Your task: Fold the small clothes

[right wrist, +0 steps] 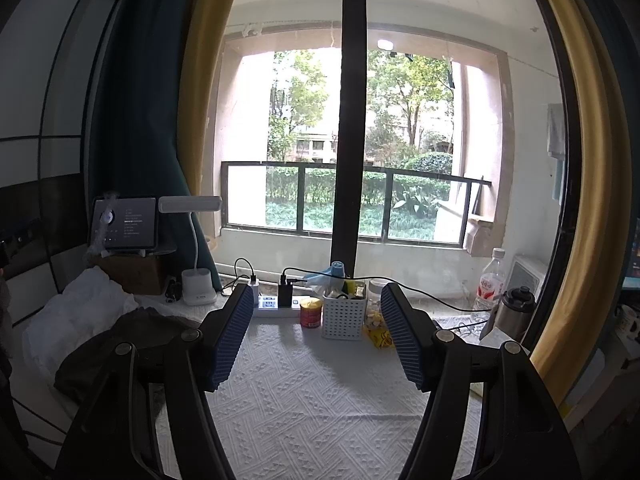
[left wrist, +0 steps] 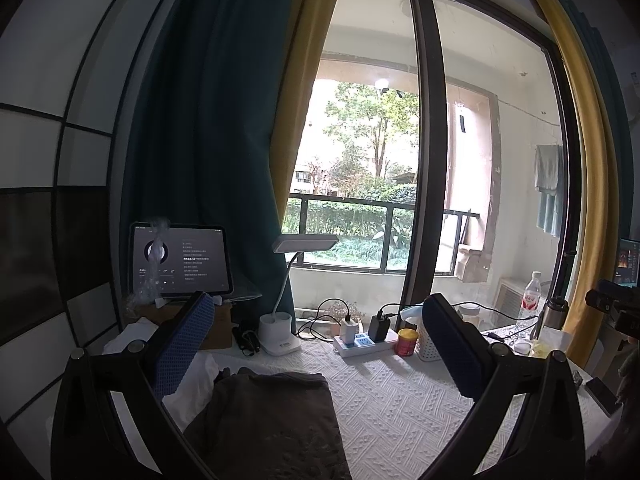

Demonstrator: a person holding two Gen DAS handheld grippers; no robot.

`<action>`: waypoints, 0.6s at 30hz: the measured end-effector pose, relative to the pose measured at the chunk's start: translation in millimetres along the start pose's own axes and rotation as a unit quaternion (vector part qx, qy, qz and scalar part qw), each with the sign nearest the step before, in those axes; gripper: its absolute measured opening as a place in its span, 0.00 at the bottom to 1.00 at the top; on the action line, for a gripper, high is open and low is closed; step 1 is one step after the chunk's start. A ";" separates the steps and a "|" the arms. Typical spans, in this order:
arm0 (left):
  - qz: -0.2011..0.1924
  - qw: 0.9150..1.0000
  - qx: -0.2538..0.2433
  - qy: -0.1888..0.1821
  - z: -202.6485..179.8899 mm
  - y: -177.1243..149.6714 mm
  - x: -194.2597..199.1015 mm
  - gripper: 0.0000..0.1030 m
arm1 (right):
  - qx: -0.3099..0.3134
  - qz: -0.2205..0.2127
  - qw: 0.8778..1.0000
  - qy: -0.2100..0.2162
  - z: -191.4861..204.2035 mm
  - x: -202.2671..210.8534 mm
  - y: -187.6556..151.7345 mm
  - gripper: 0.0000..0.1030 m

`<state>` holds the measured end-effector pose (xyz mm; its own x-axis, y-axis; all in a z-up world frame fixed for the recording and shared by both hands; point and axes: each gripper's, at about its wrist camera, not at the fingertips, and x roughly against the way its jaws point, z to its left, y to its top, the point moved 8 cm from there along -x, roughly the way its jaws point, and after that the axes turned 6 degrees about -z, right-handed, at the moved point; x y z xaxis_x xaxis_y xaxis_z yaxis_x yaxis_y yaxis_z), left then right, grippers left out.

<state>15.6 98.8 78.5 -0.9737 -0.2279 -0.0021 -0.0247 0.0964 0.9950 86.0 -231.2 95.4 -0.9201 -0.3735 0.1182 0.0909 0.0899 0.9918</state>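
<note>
A dark brown garment lies folded on the white textured cloth covering the table, just below and between my left gripper's fingers. My left gripper is open and empty above it. In the right wrist view the same brown garment lies at the left, beside a white garment. My right gripper is open and empty above the white cloth, to the right of the garments. The other gripper shows at the right edge of the left wrist view.
Along the table's back edge by the window stand a tablet on a cardboard box, a white desk lamp, a power strip with chargers, a red can, a white basket, a water bottle and a flask.
</note>
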 end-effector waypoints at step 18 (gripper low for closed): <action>0.002 1.000 -0.002 0.004 -4.2 -3.0 1.5 1.00 | 0.000 0.002 1.000 -0.002 0.2 -2.0 -3.3 0.67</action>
